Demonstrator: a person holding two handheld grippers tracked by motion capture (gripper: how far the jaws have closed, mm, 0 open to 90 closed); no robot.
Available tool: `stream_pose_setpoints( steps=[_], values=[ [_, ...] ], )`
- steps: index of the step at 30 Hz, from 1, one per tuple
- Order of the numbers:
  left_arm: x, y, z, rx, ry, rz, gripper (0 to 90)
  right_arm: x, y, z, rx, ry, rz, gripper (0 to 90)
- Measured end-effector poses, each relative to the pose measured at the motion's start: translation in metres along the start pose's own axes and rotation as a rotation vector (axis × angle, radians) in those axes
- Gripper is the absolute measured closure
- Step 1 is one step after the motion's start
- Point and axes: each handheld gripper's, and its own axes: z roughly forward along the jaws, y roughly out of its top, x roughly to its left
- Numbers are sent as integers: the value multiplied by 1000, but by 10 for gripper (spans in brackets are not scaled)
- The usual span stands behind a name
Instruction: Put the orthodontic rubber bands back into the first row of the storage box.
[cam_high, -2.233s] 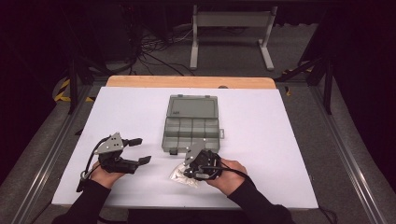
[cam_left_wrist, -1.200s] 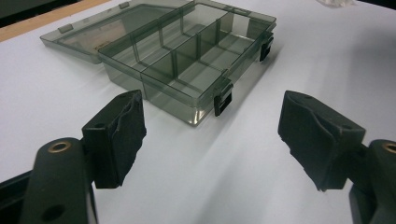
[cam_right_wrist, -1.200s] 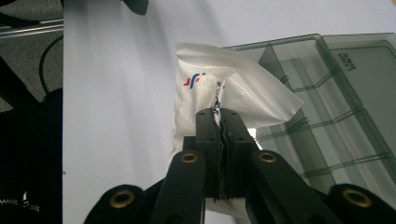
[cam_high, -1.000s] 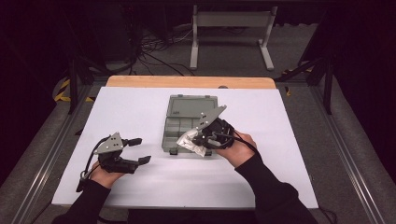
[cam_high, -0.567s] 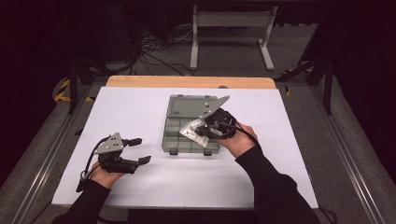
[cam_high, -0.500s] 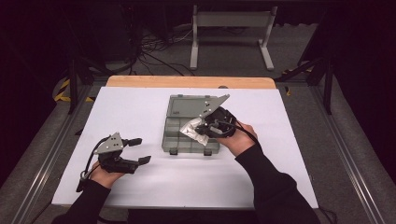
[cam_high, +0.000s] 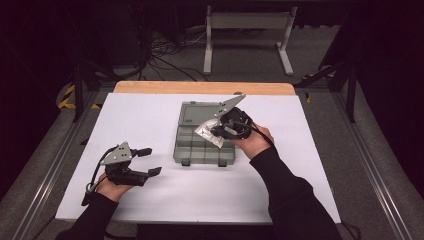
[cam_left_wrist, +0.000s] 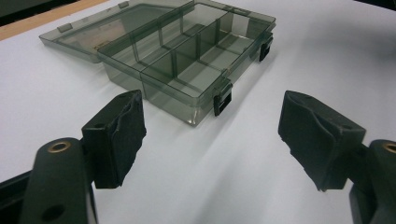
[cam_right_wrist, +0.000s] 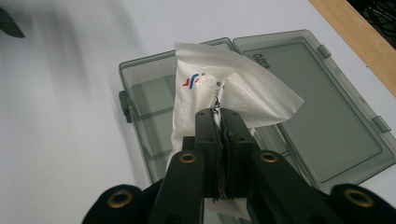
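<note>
Overhead layout: a white surface (cam_high: 165, 200) is carrying a smoke-grey compartment box (cam_high: 192, 150) near its centre, lid (cam_high: 197, 112) folded flat open toward twelve o'clock. In the left gripper view the box (cam_left_wrist: 187, 70) is showing its dividers and two dark latches along the near wall, with the bays visible there lying bare.

Right tongs (cam_high: 216, 131): the right hand (cam_high: 252, 142) is reaching in from five o'clock and holding the tongs over the box's right half, at about three o'clock from the box's middle. The tongs are pressed together and pinching a small white plastic packet (cam_high: 207, 132). In the right gripper view the right tongs (cam_right_wrist: 219, 123) are gripping the packet (cam_right_wrist: 210, 100) by its lower part; the rest of it is fanning upward past the pads, crinkled and bearing a small red-and-blue mark. The packet is hanging in the air above the compartments, clear of the surface; whether it is brushing a divider cannot be told.

Left tongs (cam_high: 149, 161): the left hand (cam_high: 115, 187) is resting at about eight o'clock from the box, well apart from it, on the surface. These tongs are standing spread, with nothing between them. In the left gripper view the left tongs (cam_left_wrist: 212, 135) are pointing toward the box's latched front wall, and bare white surface is lying between the two black pads (cam_left_wrist: 123, 126).
</note>
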Motion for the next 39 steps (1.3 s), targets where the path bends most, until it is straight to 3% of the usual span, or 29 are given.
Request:
stream_pose_setpoints(
  steps=[16, 39],
  values=[
    [0, 0, 0, 3, 3, 4, 236, -22, -2, 16, 18, -13, 35, 865],
    [0, 0, 0, 5, 3, 4, 236, -33, -7, 55, 70, 8, 60, 859]
  ],
)
